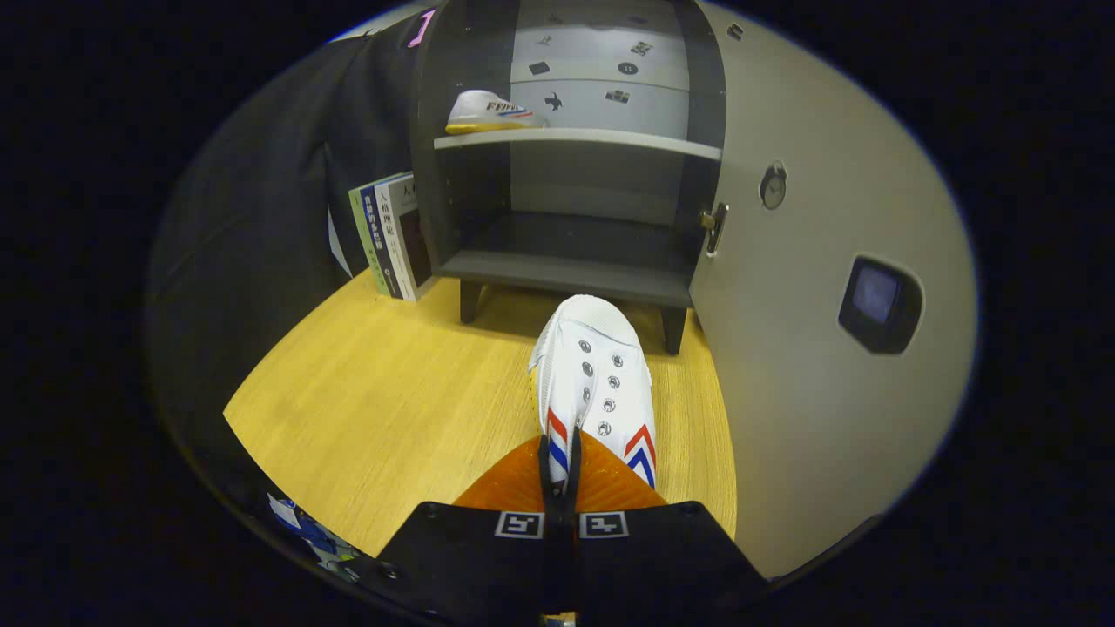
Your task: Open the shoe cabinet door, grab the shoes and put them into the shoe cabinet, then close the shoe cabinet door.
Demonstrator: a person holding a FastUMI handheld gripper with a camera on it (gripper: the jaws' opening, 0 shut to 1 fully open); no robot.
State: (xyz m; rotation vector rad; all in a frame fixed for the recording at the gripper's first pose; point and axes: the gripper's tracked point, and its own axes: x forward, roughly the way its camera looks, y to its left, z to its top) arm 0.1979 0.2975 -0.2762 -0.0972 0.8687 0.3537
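My gripper (559,475) is shut on the heel end of a white canvas shoe (594,374) with red and blue chevrons; its toe points ahead toward the cabinet. The shoe hangs just in front of the open shoe cabinet (571,270), level with its dark bottom shelf. A second white shoe (489,111) with a yellow sole lies on the pale upper shelf (601,139), at its left end. The cabinet door (819,331) stands swung open to the right of the shoe, close beside it, with a small latch (714,228) at its inner edge.
The cabinet stands on short legs on a wooden tabletop (383,401). Several upright books (392,235) lean against the cabinet's left side. Black cloth hangs behind and to the left. A dark square fitting (878,303) and a round knob (773,185) sit on the door.
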